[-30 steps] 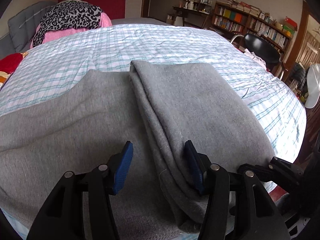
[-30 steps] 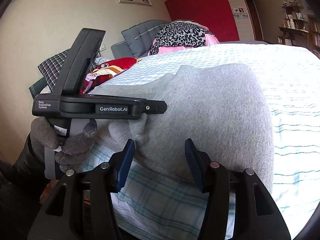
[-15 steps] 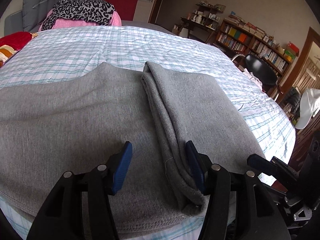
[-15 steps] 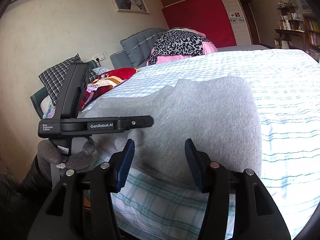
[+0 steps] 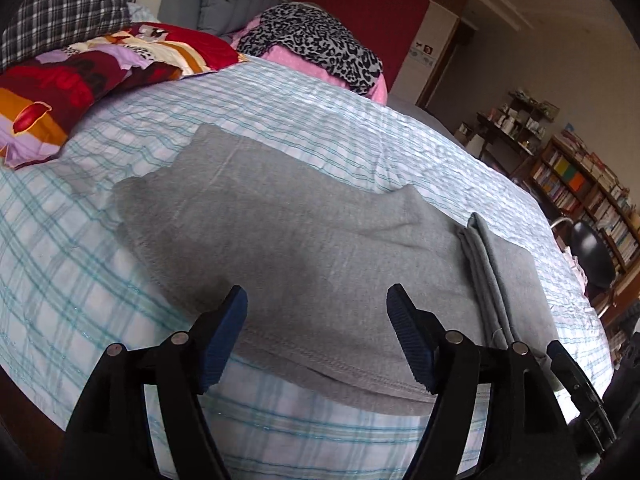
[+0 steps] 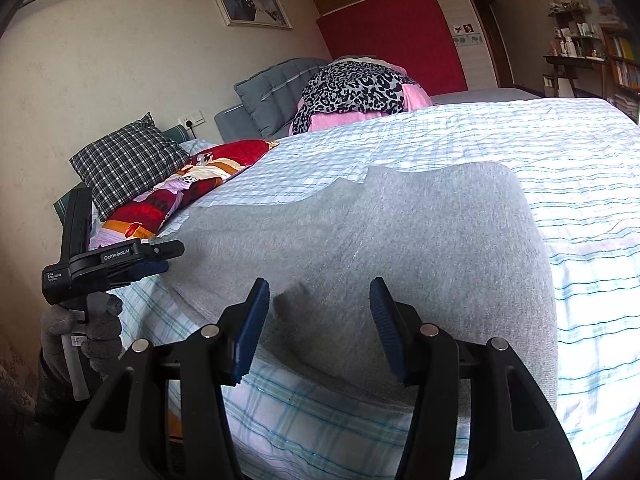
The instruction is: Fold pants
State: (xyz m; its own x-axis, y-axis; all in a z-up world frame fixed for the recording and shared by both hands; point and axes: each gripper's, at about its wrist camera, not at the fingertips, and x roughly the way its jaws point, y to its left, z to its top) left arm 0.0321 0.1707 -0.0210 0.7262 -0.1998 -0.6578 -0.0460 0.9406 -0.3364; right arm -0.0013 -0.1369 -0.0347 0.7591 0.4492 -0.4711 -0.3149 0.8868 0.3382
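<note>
Grey pants (image 5: 304, 240) lie flat on the checked bed sheet, with a folded-over part (image 5: 508, 276) at their right end. In the right wrist view the pants (image 6: 400, 240) fill the middle of the bed. My left gripper (image 5: 316, 316) is open and empty, held above the near hem of the pants. It also shows in the right wrist view (image 6: 156, 256) at the left, off the pants' left end, held by a gloved hand. My right gripper (image 6: 318, 312) is open and empty over the near edge of the pants.
The bed sheet (image 5: 280, 100) is white with teal checks. A red patterned quilt (image 5: 80, 80), a plaid pillow (image 6: 128, 160) and a leopard-print pile on pink (image 6: 352, 92) lie at the bed's head. Bookshelves (image 5: 588, 192) and a black chair (image 5: 592, 252) stand to the right.
My left gripper has swung left toward the pants' left end and its jaws have opened wider. My right gripper has drawn back a little, staying open.
</note>
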